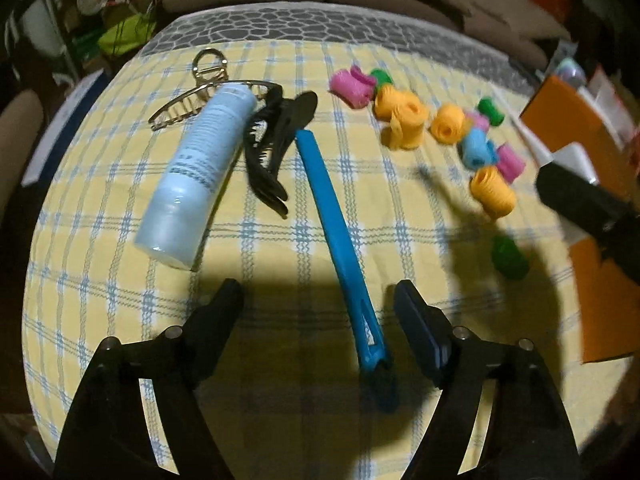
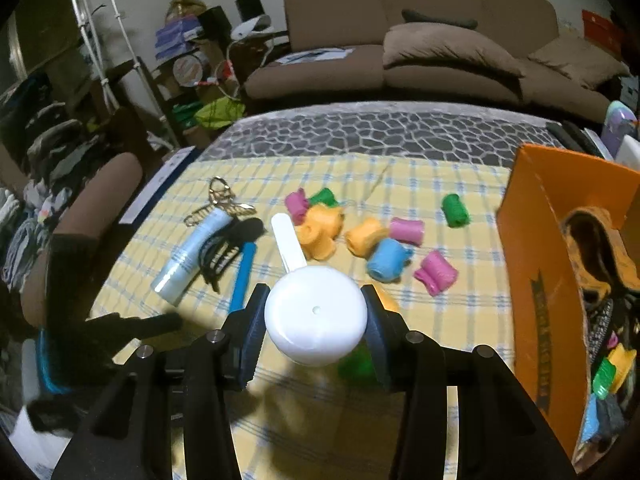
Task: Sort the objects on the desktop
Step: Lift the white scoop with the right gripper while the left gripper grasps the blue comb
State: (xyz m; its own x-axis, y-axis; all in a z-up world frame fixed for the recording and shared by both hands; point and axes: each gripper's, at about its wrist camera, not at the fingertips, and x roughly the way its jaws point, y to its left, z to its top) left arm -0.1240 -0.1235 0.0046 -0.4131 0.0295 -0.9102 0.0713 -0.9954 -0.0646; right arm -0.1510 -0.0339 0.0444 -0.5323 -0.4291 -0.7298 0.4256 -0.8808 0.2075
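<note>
Bottle (image 1: 198, 172) label unreadable — left hand-held gripper (image 1: 320, 300) spread; right hand-held gripper (image 2: 316, 312) pinching white scoop (image 2: 316, 316).

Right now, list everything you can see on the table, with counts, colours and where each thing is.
tablecloth: one, yellow with blue checks, covering the table.
tube: one, pale blue, lying at left.
gold hair claw: one, behind the tube's far end.
black hair claw: one, between tube and blue handle.
blue handle: one, long, lying between the left jaws.
foam rollers: about ten loose; orange, pink, green, blue; scattered right of centre.
orange box: one, right edge, rollers inside.
white scoop: one, held above the cloth.
left gripper: jaws open.
right gripper: jaws shut on the scoop.
</note>
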